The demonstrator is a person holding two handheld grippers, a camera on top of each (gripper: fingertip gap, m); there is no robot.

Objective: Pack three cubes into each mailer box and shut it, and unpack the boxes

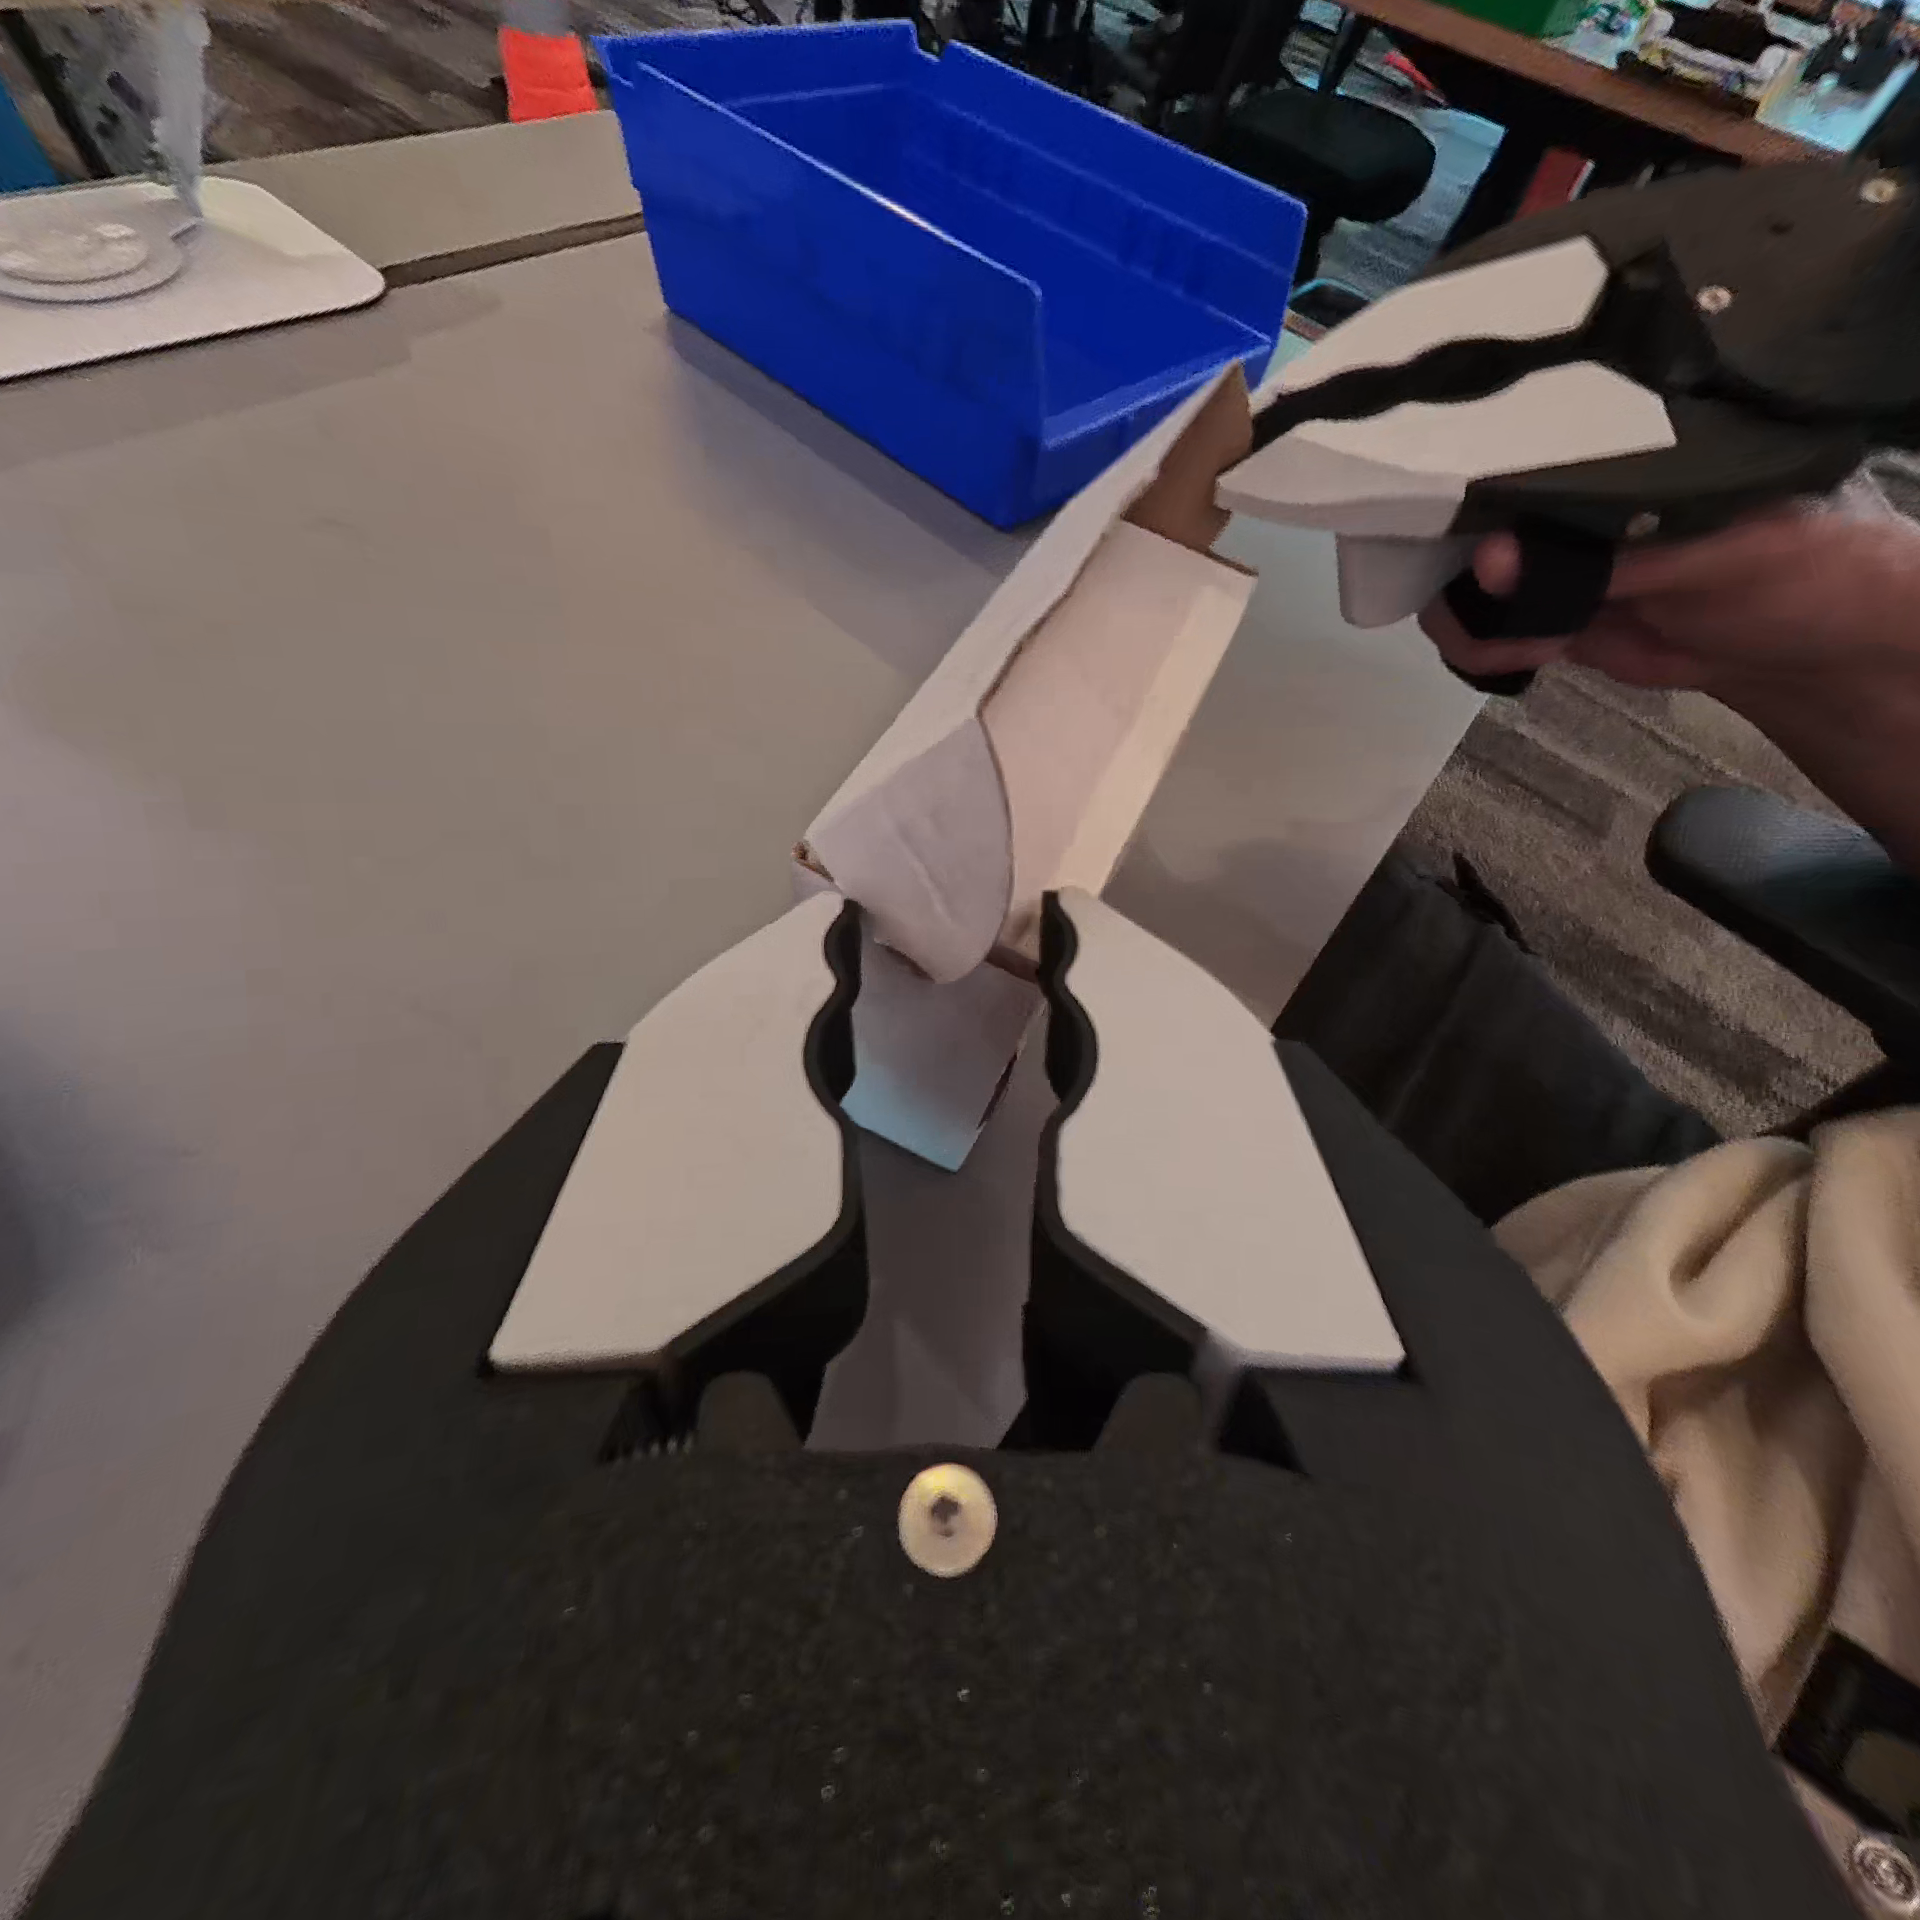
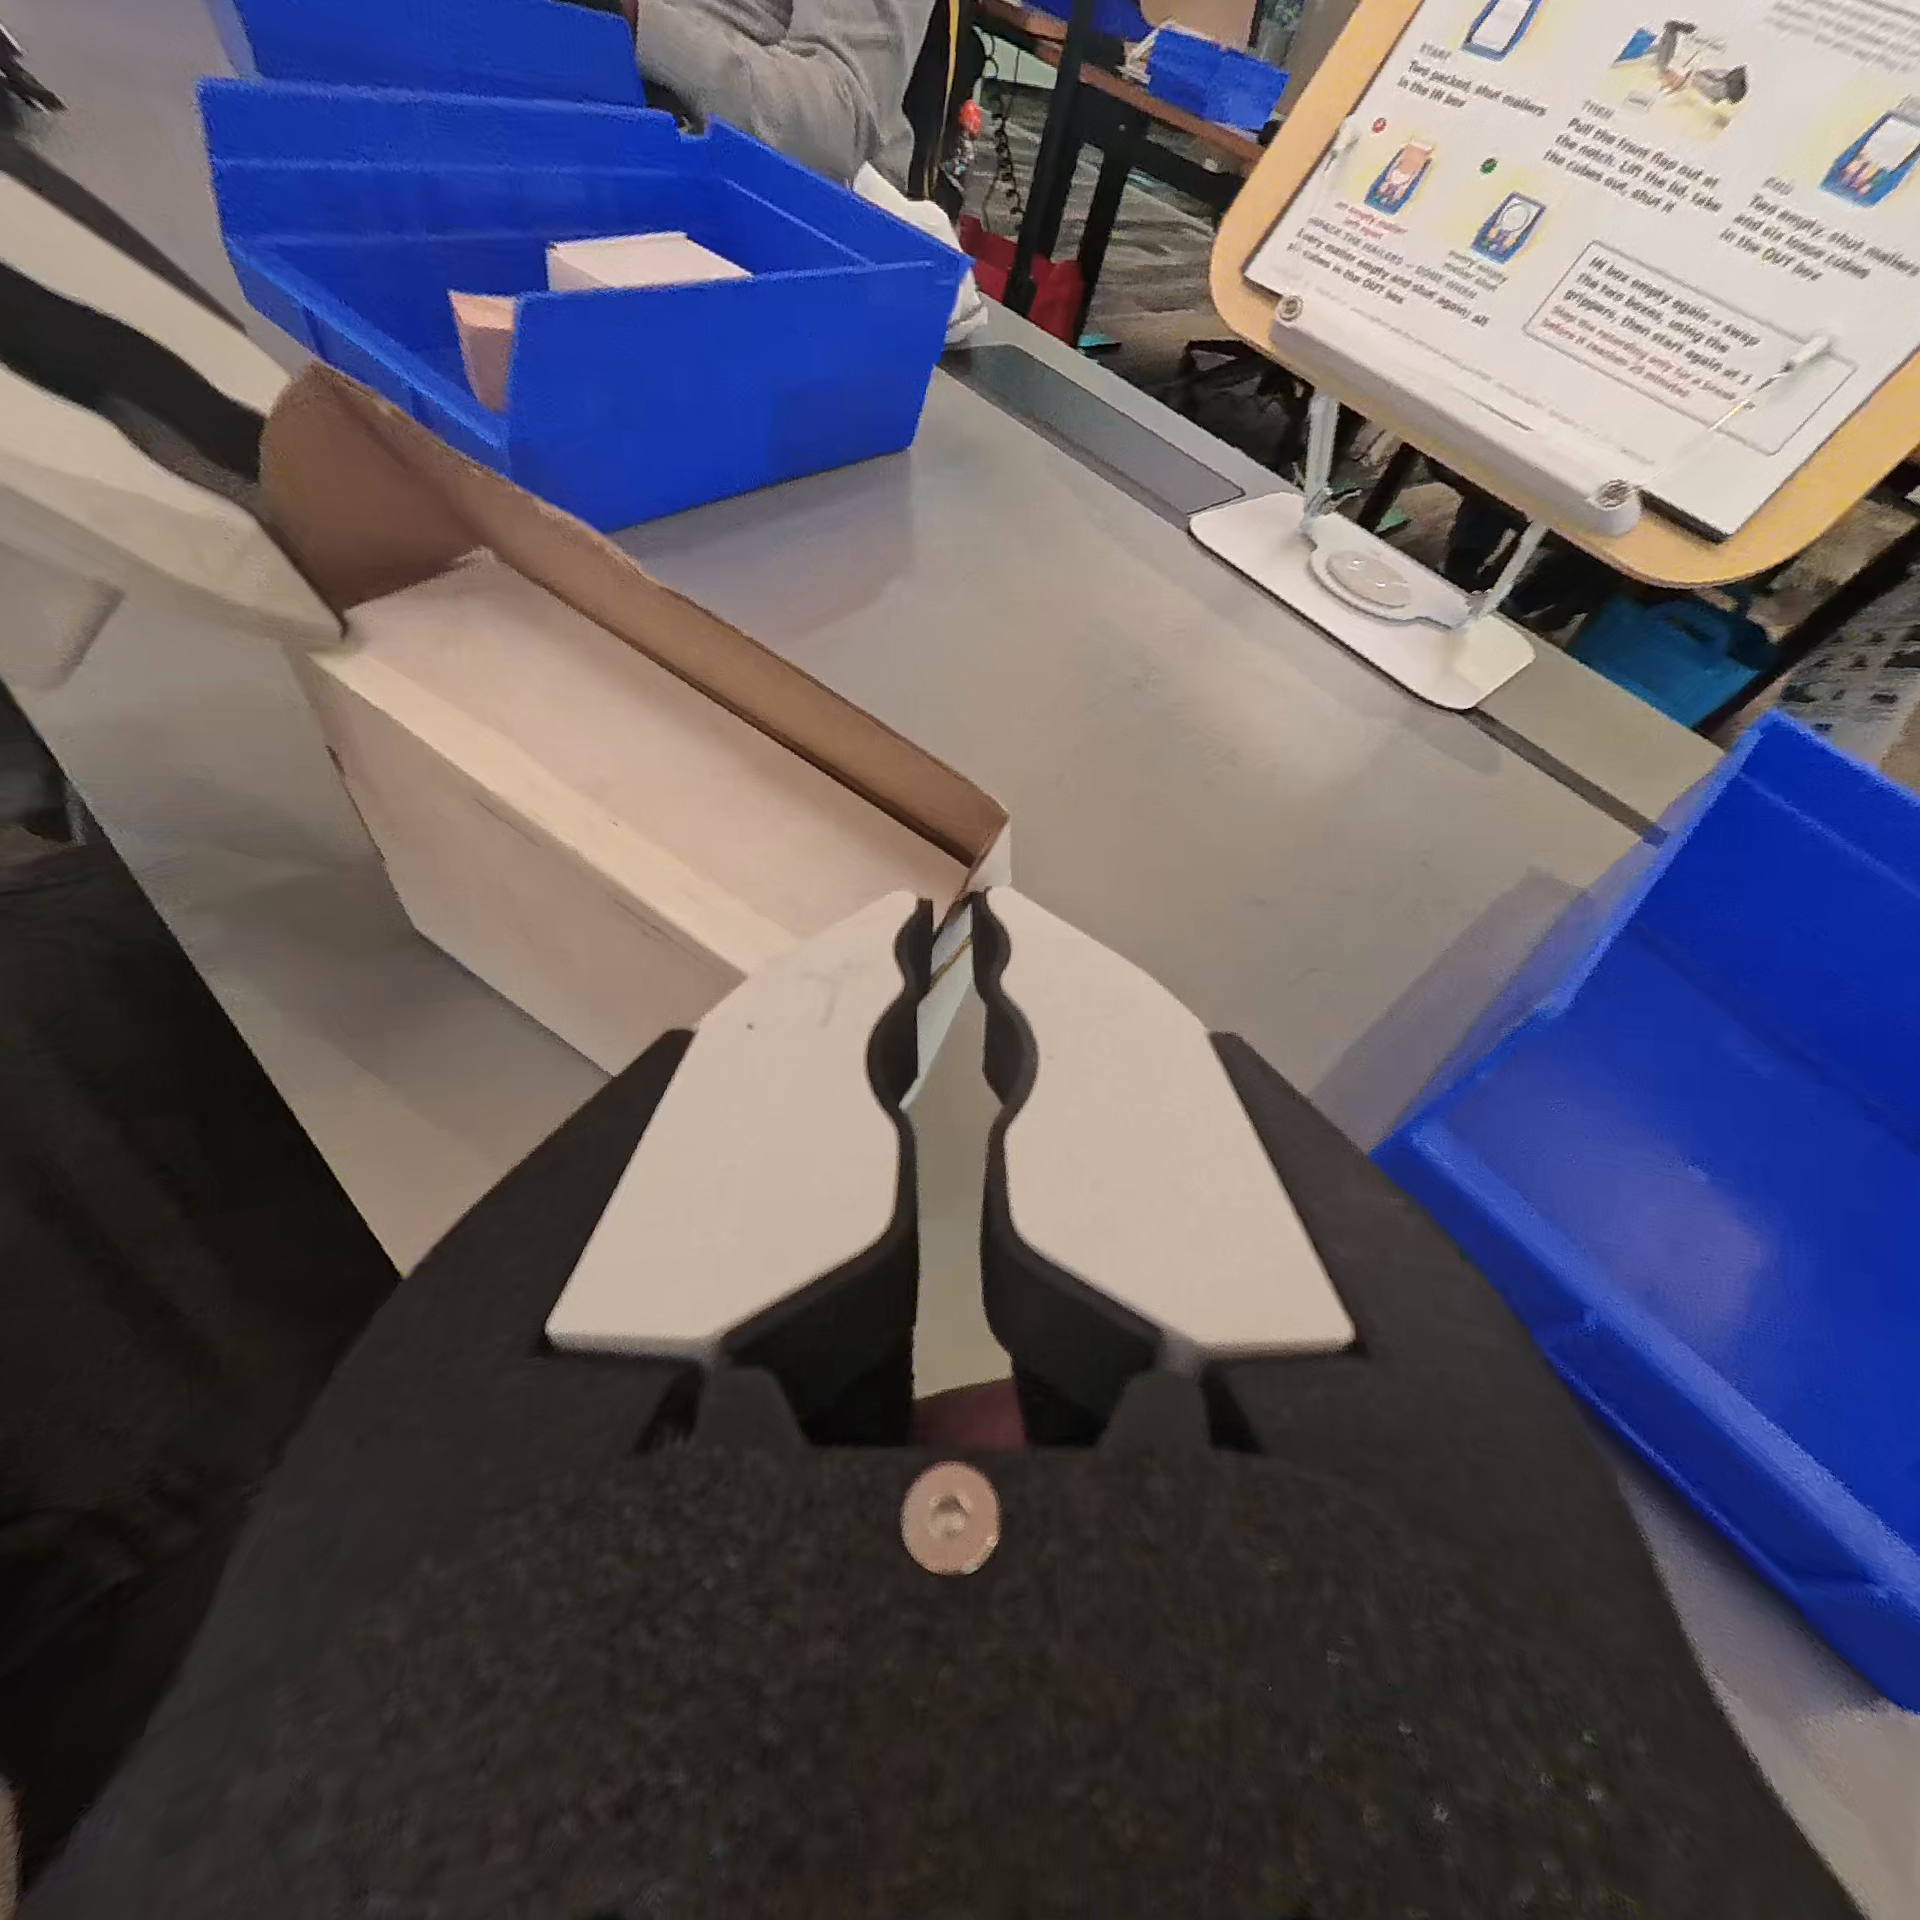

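Mailer box point(image 2: 582, 790): white cardboard, held between the two grippers over the near edge of the grey table point(image 2: 1195, 727); whether its base rests on the table cannot be told.
Lid: not seated — the brown inner face of the front flap point(image 2: 665, 634) shows along the far long edge.
Left gripper point(image 1: 951, 930): jaws part-closed around one end of the box, a side flap point(image 1: 925, 862) lying between the fingertips; contact looks light, so a firm clamp cannot be told from this view.
Right gripper point(image 2: 954, 920): clenched on a thin cardboard edge at the opposite corner (a narrow strip of card runs down between the jaws).
Key relation: the box's long axis runs gripper to gripper, one at each short end; in the left wrist view it slopes up and away to the right, toward the right gripper point(image 1: 1262, 436). The front flap runs parallel to that axis, so any tuck or pull acts across it.
Contents: hidden; no cubes visible inside.
Bins: blue bin point(image 2: 582, 312) beyond the box holds two pale blocks point(image 2: 644, 260); second blue bin point(image 2: 1662, 1195) lies to the right, nearer the right gripper.
Background: instruction card on a stand point(image 2: 1558, 260).
Judgement: a flap step, opening or closing unclear.
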